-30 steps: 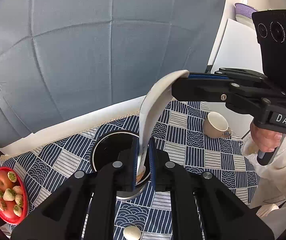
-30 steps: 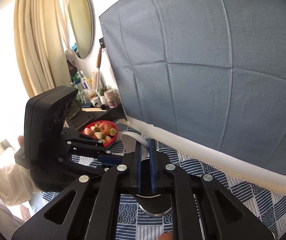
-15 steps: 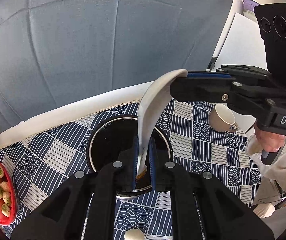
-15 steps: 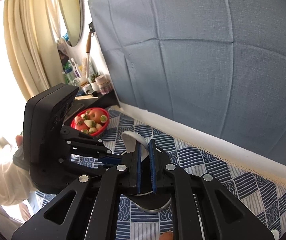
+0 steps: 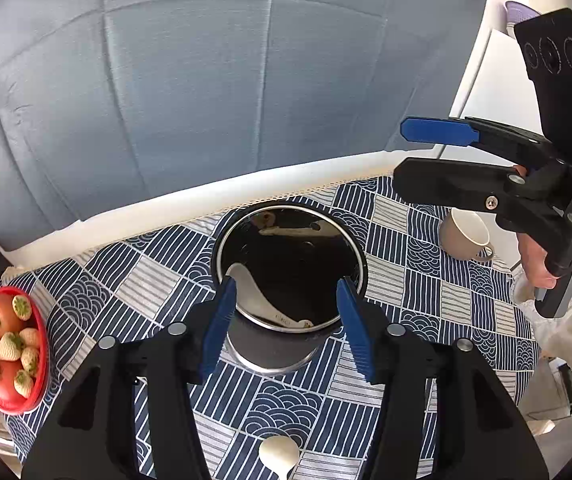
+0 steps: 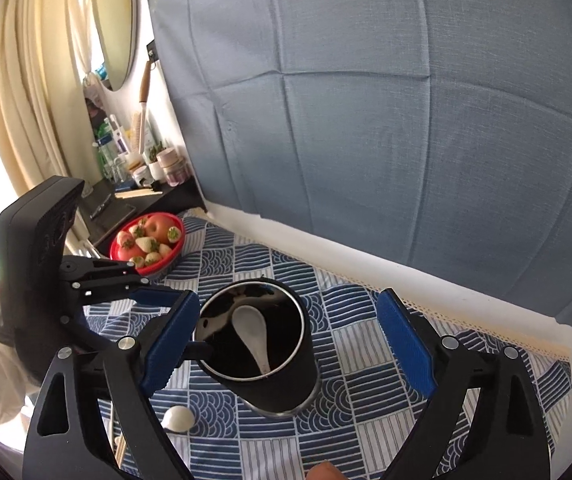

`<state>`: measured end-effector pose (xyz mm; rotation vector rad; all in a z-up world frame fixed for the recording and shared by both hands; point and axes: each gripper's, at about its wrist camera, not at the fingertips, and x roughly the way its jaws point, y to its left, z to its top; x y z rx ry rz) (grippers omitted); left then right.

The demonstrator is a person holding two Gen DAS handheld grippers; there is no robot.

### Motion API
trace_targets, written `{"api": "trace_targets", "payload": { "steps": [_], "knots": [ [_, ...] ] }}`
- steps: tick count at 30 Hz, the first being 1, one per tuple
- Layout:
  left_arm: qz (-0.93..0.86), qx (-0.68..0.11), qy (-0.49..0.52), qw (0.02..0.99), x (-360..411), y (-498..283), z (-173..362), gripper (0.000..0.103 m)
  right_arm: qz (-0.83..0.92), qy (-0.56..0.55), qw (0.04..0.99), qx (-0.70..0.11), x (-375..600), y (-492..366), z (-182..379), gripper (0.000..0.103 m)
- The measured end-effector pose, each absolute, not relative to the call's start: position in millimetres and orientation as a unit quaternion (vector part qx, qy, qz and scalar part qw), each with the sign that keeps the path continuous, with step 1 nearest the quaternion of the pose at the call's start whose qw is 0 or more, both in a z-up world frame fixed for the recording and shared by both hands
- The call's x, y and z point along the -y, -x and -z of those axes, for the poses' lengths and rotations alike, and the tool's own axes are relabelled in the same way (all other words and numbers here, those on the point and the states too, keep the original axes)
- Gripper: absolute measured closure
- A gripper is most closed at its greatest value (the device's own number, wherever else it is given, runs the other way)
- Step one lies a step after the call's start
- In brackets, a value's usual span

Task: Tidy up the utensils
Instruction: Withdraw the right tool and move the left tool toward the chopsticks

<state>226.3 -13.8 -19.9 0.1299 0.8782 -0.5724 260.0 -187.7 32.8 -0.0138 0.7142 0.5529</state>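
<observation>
Both claws spreading now, left claw (image 5: 284, 320) and right claw (image 6: 287, 344) empty above the black cup (image 6: 260, 344), letting the white spoon (image 6: 250, 330) lean inside it, stowed upright.

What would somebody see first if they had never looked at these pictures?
Probably the shiny black pot in the middle of the blue patterned tablecloth, with a white spoon lying inside it. Next, the left gripper and right gripper with blue pads, both opening with nothing between them. Off to the side sits a bright red bowl of fruit.
</observation>
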Motion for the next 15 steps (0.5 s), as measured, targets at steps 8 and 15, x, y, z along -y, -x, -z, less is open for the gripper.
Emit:
{"api": "trace_targets", "payload": {
  "steps": [8, 15],
  "knots": [
    [0.204, -0.421, -0.057, 0.882, -12, -200, 24, 0.042, -0.272, 0.017, 0.892, -0.361, 183, -239, -23, 0.016],
    [0.150, -0.436, -0.043, 0.886, -42, -170, 34, 0.036, -0.287, 0.031, 0.881, -0.375, 169, -216, -15, 0.016]
  ]
}}
